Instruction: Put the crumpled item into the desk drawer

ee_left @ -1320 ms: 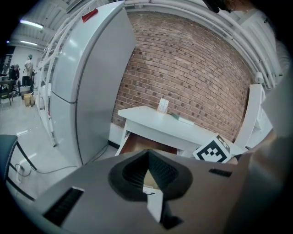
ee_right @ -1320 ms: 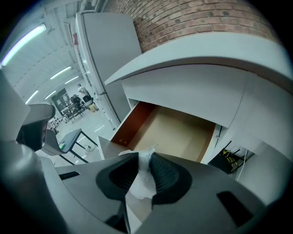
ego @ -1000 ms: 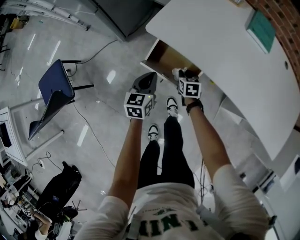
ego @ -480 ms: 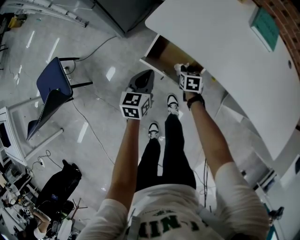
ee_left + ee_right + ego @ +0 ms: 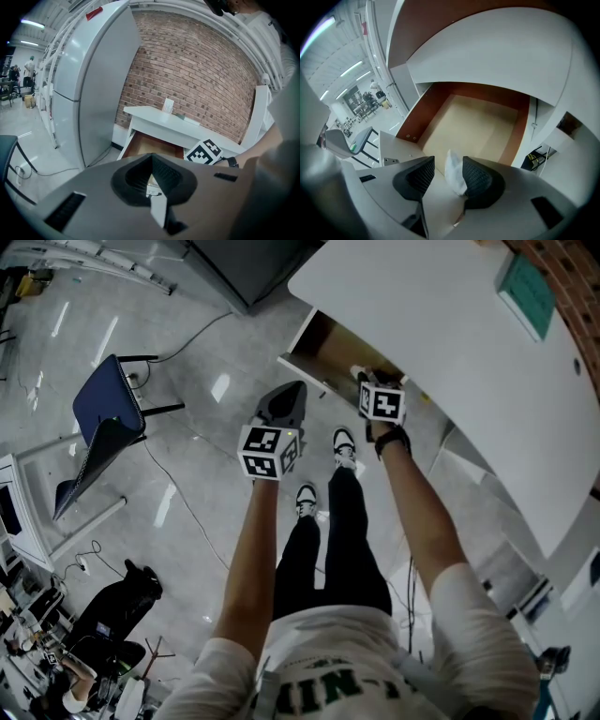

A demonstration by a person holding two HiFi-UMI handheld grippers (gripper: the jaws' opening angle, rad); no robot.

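The desk drawer [image 5: 473, 126] stands pulled out under the white desk [image 5: 441, 343], its tan floor bare. My right gripper [image 5: 448, 161] hangs over the drawer's front part and its jaws are opening. The crumpled white item [image 5: 453, 171] is between them; it leans on the right pad, with a gap to the left pad. In the head view the right gripper [image 5: 367, 379] sits at the drawer [image 5: 323, 352]. My left gripper [image 5: 291, 395] hovers left of it, short of the drawer front, jaws together and holding nothing. The left gripper view shows the drawer [image 5: 152, 145] ahead.
A blue chair [image 5: 103, 418] stands to the left on the grey floor. A tall grey cabinet [image 5: 89, 84] is left of the desk, in front of a brick wall. A green flat item [image 5: 527, 292] lies on the desktop. The person's shoes [image 5: 343, 448] are below the drawer.
The right gripper has shifted a little farther over the drawer's front. The left gripper has dropped slightly toward the person.
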